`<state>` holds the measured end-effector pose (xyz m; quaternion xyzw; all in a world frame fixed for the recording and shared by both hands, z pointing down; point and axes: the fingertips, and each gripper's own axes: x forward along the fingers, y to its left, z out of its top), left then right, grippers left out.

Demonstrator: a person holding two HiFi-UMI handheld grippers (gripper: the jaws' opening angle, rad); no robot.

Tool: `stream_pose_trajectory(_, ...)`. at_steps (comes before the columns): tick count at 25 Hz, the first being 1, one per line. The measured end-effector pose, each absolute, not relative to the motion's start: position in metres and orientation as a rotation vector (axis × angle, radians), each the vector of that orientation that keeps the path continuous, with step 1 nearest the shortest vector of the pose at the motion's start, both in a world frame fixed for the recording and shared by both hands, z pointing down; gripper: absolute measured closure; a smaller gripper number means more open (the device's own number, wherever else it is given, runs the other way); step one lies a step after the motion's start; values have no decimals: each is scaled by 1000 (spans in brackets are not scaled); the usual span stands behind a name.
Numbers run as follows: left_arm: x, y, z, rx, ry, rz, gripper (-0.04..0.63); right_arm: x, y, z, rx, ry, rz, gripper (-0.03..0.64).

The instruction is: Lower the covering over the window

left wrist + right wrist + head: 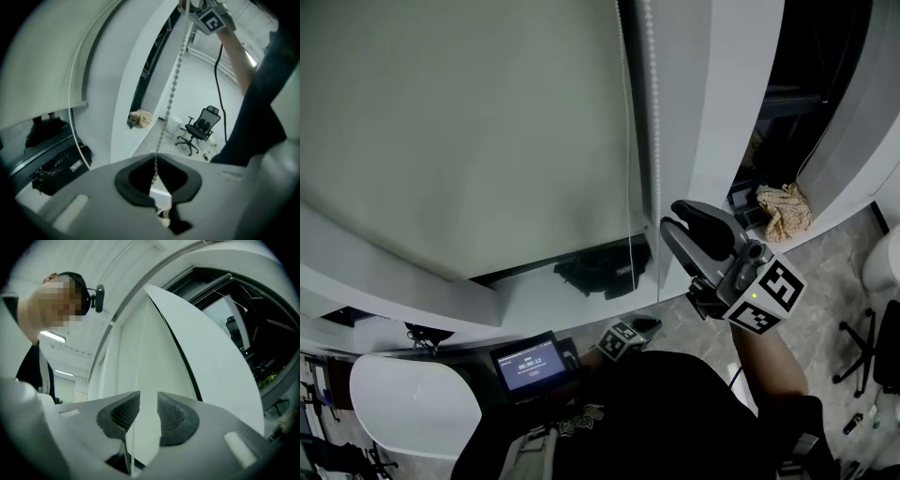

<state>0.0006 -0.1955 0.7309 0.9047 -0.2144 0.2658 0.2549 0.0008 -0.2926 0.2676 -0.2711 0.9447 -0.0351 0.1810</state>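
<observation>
The blind (469, 131) hangs most of the way down the window, and below its bottom bar a dark strip stays uncovered. The bead chain (653, 112) drops just beside the blind's right edge in 2 strands.

My left claw (157, 176) is closed on the bead chain: in the left gripper view the beads run straight down into the pinched pads. In the head view this claw (645, 325) sits low, well below the blind's bottom bar and close to my torso.

My right claw (671, 216) is raised beside the blind's lower right corner, right at the chain, and its jaws stand apart. In the right gripper view (149, 416) a thin strand runs through the gap close to 1 ribbed pad, but nothing is pressed between the pads.

Right of the blind, past the white pillar, a crumpled cloth (785, 211) lies on a ledge. An office chair (201, 126) stands on the floor beyond it.
</observation>
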Motion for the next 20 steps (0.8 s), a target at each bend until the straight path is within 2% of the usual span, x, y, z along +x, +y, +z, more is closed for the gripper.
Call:
stream_pose_trajectory(7,-12,-200,732,2401,-605,625,584,-30,-300,181,-578,2656,-72,476)
stream_pose_trajectory(8,-11,-198,731,2400,-602,616,584,-32,-303,175,-590,2662,-52,491)
stream_pose_trajectory(9,-10,-197,731,2399,-601,606,584,-33,-307,169,-604,2663,-37,587)
stream_pose_trajectory(10,-10,-196,731,2398,-601,597,584,-33,-309,165,-619,2664,-18,620)
stream_pose_trajectory(11,-10,-195,730,2397,-602,591,584,-32,-310,163,-638,2663,18,614)
stream_pose_trajectory(13,-13,-195,730,2395,-612,587,584,-29,-305,161,-711,2649,180,614)
stream_pose_trajectory(16,-25,-196,738,2368,-644,633,583,-38,-290,165,-889,2650,633,615)
stream_pose_trajectory(20,-47,-190,757,2304,-704,729,580,-58,-293,254,-1093,2888,1003,618)
